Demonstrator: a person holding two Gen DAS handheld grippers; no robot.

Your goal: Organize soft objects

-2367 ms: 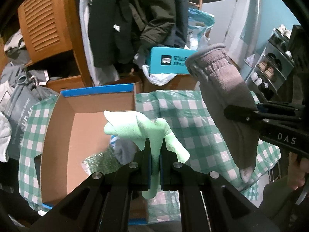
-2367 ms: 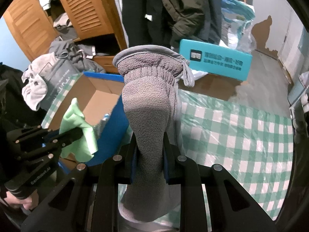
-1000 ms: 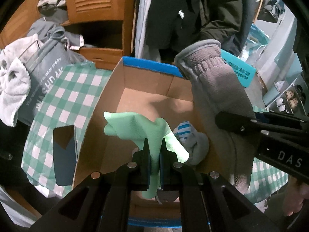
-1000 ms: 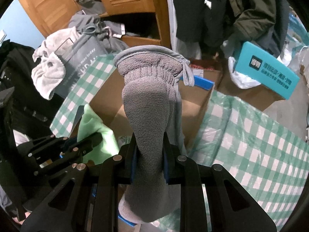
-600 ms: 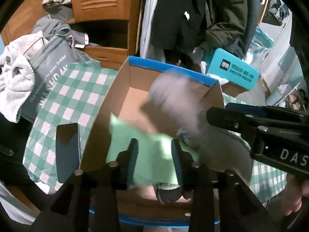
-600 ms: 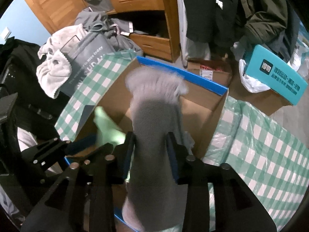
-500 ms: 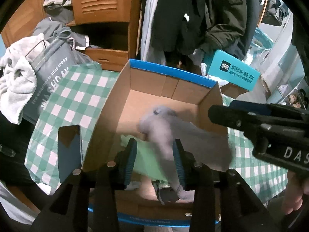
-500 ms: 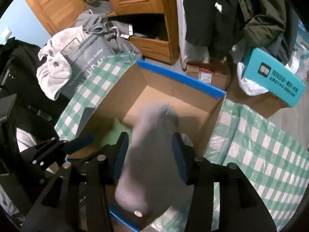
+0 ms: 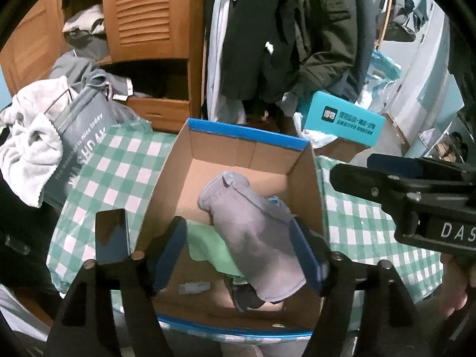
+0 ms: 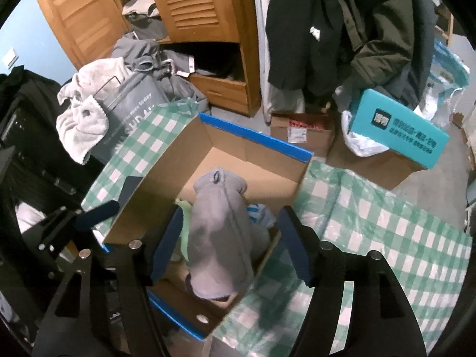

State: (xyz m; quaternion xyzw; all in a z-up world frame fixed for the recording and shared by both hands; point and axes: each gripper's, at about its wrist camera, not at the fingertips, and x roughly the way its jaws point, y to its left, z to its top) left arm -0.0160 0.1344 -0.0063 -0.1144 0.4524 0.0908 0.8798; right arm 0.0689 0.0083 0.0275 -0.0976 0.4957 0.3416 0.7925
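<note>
Two grippers hang over the cardboard box [image 9: 238,154], and both have their jaws spread wide with nothing held between them. Beyond and below the left gripper [image 9: 244,250], the grey fleece mitten [image 9: 253,238] lies inside the box, its cuffed end pointing away from the fingertips and its broad end nearest them. The mitten sits between the two blue-padded fingers [image 9: 171,250] as the left camera sees it, though lower down, not touched by either. Under the mitten, toward the left finger, the green cloth [image 9: 208,247] lies spread on the box floor, partly covered. A striped blue-and-white bit of fabric [image 9: 273,200] peeks out just past the mitten toward the right finger.

From the right gripper [image 10: 230,247] the same mitten [image 10: 220,238] shows between its parted jaws, again down in the box [image 10: 255,142], with the green cloth [image 10: 184,223] showing as a thin edge on the left-finger side and the striped fabric [image 10: 258,211] on the right-finger side.

The box rests on a green-and-white checked cloth [image 10: 372,238] that runs out to either side of the jaws. Far ahead of both grippers stand a slatted wooden wardrobe [image 9: 148,15], dark hanging coats [image 9: 282,29] and a teal carton [image 9: 345,122]. Off to the left is a grey bag [image 9: 80,142] with a pale towel [image 9: 26,145] draped over it.
</note>
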